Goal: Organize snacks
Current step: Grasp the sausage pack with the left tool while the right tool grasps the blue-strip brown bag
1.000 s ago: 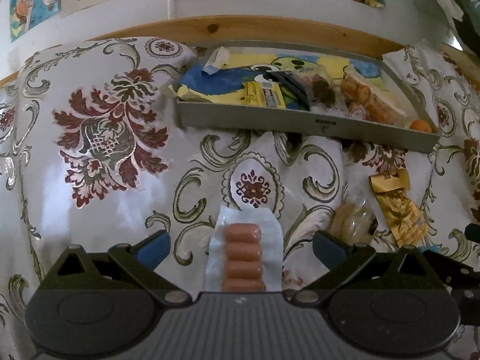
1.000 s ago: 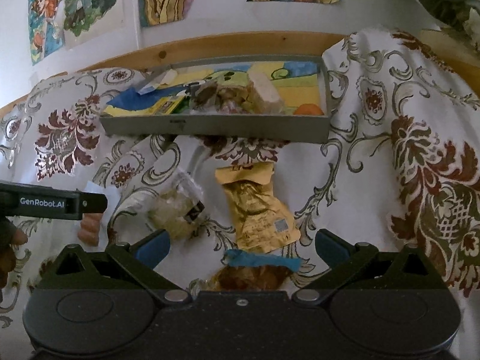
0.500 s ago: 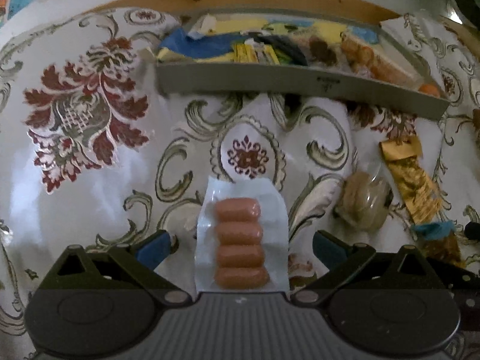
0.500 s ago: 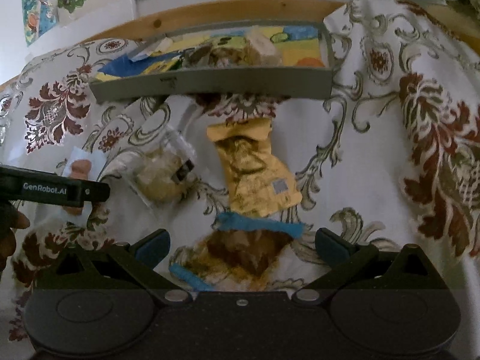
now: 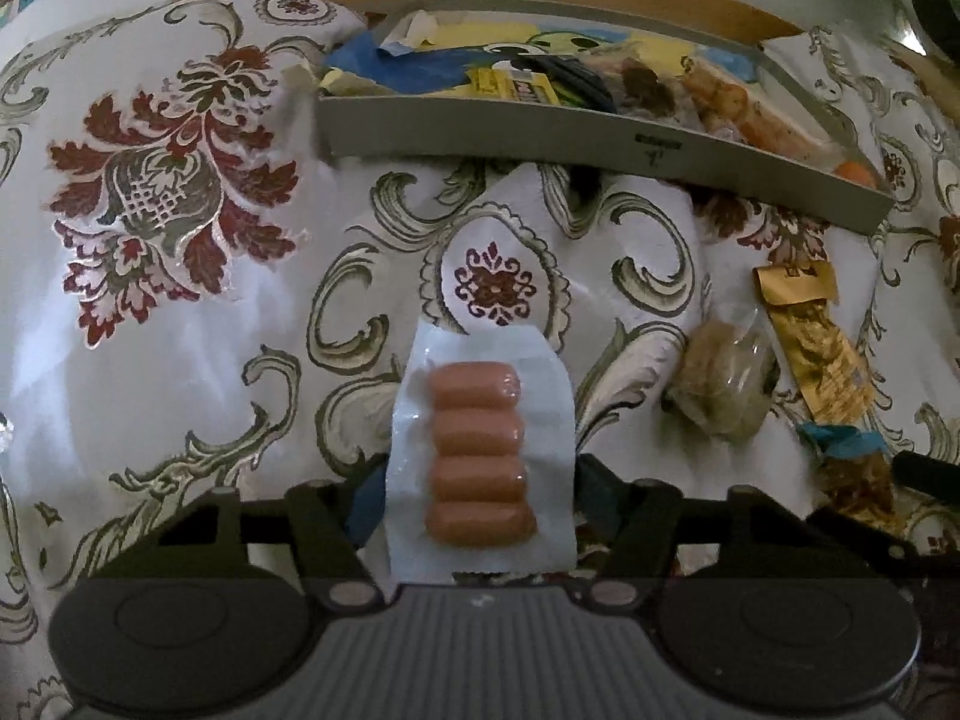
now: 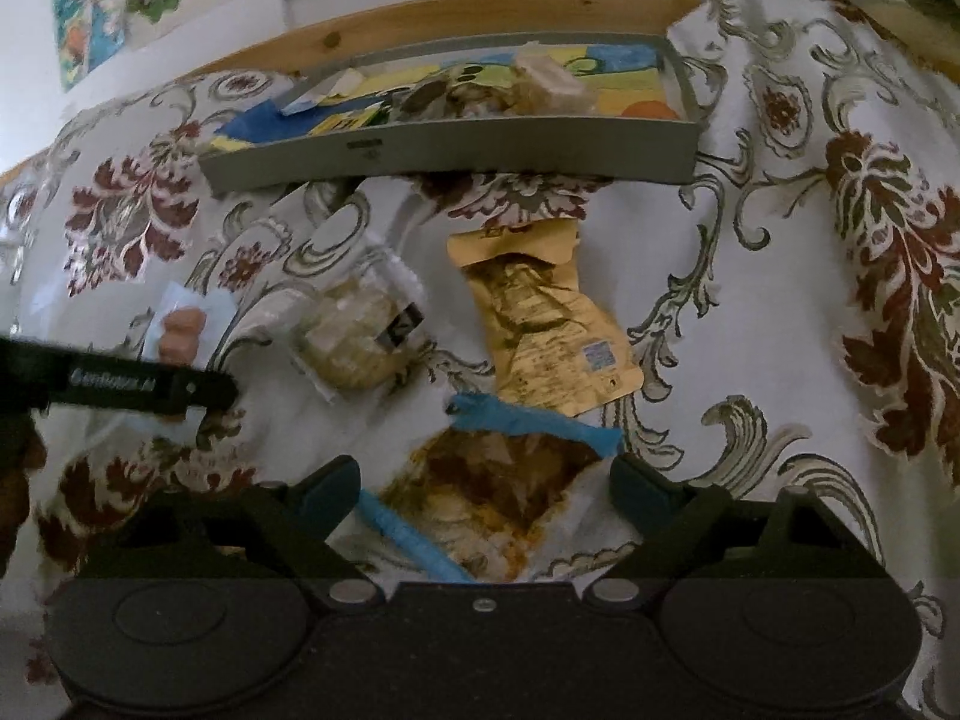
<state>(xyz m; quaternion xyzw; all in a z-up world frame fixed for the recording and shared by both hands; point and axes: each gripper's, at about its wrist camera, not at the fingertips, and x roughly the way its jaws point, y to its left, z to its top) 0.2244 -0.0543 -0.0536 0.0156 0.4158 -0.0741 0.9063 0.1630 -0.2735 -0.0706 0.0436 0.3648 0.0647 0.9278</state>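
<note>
Now, sausage pack (image 5: 480, 450) between left tool (image 5: 477, 498) fingers, clamped

Sausage pack (image 5: 480, 450) lies left of the cookie bag (image 5: 723, 387), tray (image 5: 600, 150) behind both.

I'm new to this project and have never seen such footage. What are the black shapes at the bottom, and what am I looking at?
Each picture comes from a fisheye camera on a hand-held gripper, one per hand; the black shapes are its jaws. The left gripper has closed in around a sausage pack, though contact isn't clear. The right gripper is open around a blue-edged snack bag. On the floral tablecloth also lie a clear cookie packet and a gold pouch. Behind is a grey tray holding snacks.
</note>
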